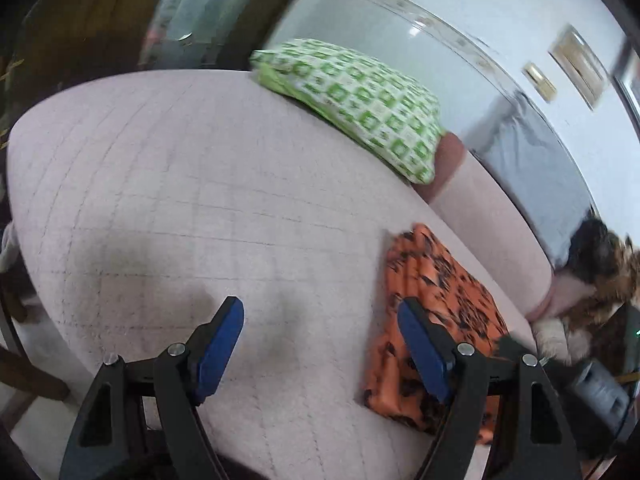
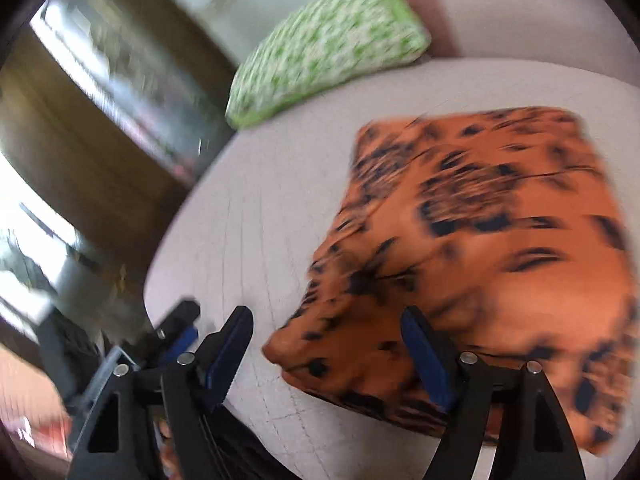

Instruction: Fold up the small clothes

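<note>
- Orange cloth with black markings (image 2: 480, 232) lies folded into a rough square on the bed (image 1: 200, 200), flat on its pale quilted cover.
- Right gripper (image 2: 328, 344) hovers over the near edge of that cloth, its jaws wide apart and nothing gripped; the right blue pad (image 2: 424, 356) is above the fabric, the left one over bare cover. Whether the right pad touches the cloth cannot be told through the blur.
- Left gripper (image 1: 320, 336) is over empty quilted cover just left of the cloth, jaws wide and holding nothing. In the left wrist view the cloth (image 1: 436, 320) runs past the outside of its right finger.
- In the right wrist view the left gripper (image 2: 180, 328) shows at the lower left, beside the right one.
- Green-and-white patterned pillow (image 1: 352, 100) rests at the far side of the bed, well apart from the cloth.
- Furry brown-and-black bundle (image 1: 600, 264) sits off the bed's right edge; what it is cannot be told.
</note>
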Motion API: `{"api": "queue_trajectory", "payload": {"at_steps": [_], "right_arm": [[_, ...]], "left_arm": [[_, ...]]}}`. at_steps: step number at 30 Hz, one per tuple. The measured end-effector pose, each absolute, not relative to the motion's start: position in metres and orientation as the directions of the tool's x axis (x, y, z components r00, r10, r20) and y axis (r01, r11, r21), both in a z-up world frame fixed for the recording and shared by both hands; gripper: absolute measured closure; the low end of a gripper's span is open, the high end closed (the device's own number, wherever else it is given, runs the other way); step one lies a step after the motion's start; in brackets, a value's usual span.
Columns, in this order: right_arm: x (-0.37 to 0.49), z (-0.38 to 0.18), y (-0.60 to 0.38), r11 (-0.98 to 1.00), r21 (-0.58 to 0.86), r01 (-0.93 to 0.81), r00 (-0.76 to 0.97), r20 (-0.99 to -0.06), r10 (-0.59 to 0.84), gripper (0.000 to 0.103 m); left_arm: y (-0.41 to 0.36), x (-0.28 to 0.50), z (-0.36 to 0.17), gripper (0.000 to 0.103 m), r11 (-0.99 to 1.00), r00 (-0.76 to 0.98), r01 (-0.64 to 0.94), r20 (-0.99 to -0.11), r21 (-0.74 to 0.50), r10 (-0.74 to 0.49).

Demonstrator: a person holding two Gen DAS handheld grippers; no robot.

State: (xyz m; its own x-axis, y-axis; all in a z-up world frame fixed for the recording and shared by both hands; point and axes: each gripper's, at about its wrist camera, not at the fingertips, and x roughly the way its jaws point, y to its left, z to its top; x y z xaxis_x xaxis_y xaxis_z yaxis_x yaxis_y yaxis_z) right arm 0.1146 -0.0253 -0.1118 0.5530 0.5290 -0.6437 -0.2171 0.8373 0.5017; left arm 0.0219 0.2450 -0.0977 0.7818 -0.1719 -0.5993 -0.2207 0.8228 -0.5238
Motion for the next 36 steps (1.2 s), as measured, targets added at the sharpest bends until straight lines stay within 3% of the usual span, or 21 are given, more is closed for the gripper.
{"api": "queue_trajectory", "payload": {"at_steps": [4, 9, 11, 12, 16, 19, 26, 29, 34, 36], "right_arm": [[0.091, -0.096, -0.089, 0.841, 0.528, -0.119, 0.665, -0.586, 0.463, 0.021], [0.076, -0.1, -0.133, 0.826, 0.562, -0.049, 0.692, -0.577, 0.434, 0.02], [0.071, -0.106, -0.143, 0.819, 0.572, -0.04, 0.69, -0.577, 0.437, 0.02], [0.07, -0.108, -0.145, 0.816, 0.577, -0.038, 0.684, -0.58, 0.442, 0.02], [0.067, -0.115, -0.154, 0.8, 0.599, -0.034, 0.671, -0.579, 0.463, 0.02], [0.074, -0.127, -0.152, 0.796, 0.605, -0.023, 0.651, -0.596, 0.471, 0.02], [0.084, -0.131, -0.157, 0.776, 0.631, -0.021, 0.634, -0.591, 0.498, 0.02], [0.082, -0.133, -0.162, 0.75, 0.661, -0.012, 0.634, -0.575, 0.517, 0.02], [0.081, -0.153, -0.187, 0.631, 0.774, 0.059, 0.619, -0.524, 0.585, 0.02], [0.083, -0.161, -0.196, 0.573, 0.814, 0.093, 0.61, -0.502, 0.613, 0.02]], "left_arm": [[0.202, 0.029, -0.084, 0.023, 0.863, 0.752, -0.075, -0.597, -0.5, -0.28], [0.152, 0.059, -0.092, 0.026, 0.892, 0.656, -0.035, -0.684, -0.45, -0.319], [0.146, 0.072, -0.102, 0.081, 0.893, 0.607, -0.035, -0.719, -0.45, -0.338], [0.146, 0.076, -0.107, 0.093, 0.895, 0.58, -0.047, -0.741, -0.445, -0.338], [0.159, 0.06, -0.088, 0.093, 0.897, 0.663, -0.057, -0.688, -0.439, -0.295], [0.165, 0.068, -0.131, 0.091, 0.881, 0.554, -0.14, -0.773, -0.452, -0.309], [0.158, 0.064, -0.102, 0.081, 0.92, 0.593, -0.096, -0.764, -0.38, -0.254], [0.159, 0.06, -0.083, 0.075, 0.933, 0.626, -0.087, -0.748, -0.349, -0.222], [0.136, 0.061, -0.041, 0.05, 0.974, 0.734, 0.014, -0.659, -0.228, -0.165], [0.12, 0.071, -0.035, 0.049, 0.976, 0.742, 0.077, -0.642, -0.204, -0.193]]}}
